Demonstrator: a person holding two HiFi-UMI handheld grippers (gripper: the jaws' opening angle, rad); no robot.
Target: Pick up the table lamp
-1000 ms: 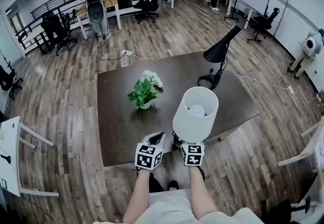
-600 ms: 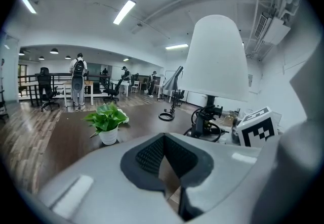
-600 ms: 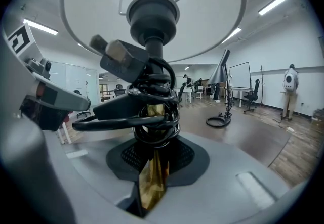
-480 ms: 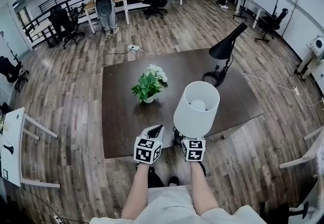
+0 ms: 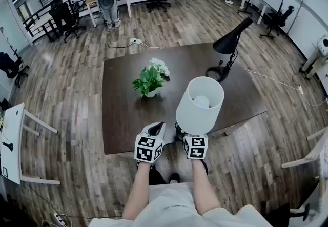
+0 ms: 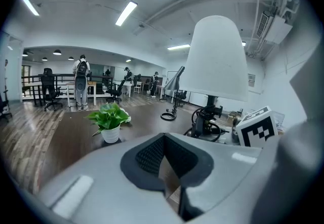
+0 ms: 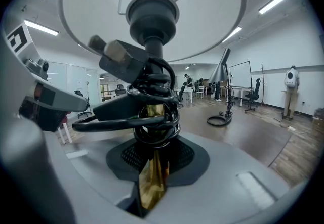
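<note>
Fingers of the right gripper are clenched on the thin brass-coloured stem of the white-shaded table lamp, just under a coil of black cord wound round that stem. Its pale, tapering shade opens upward and shows a round white bulb inside. It stands roughly upright at lower centre of the head view, over the near edge of the dark brown rectangular desk. Just left of it, the left gripper holds its fingers a narrow slit apart, with nothing between them. Farther up the desk stand a small green potted plant and a black cone-headed desk lamp.
</note>
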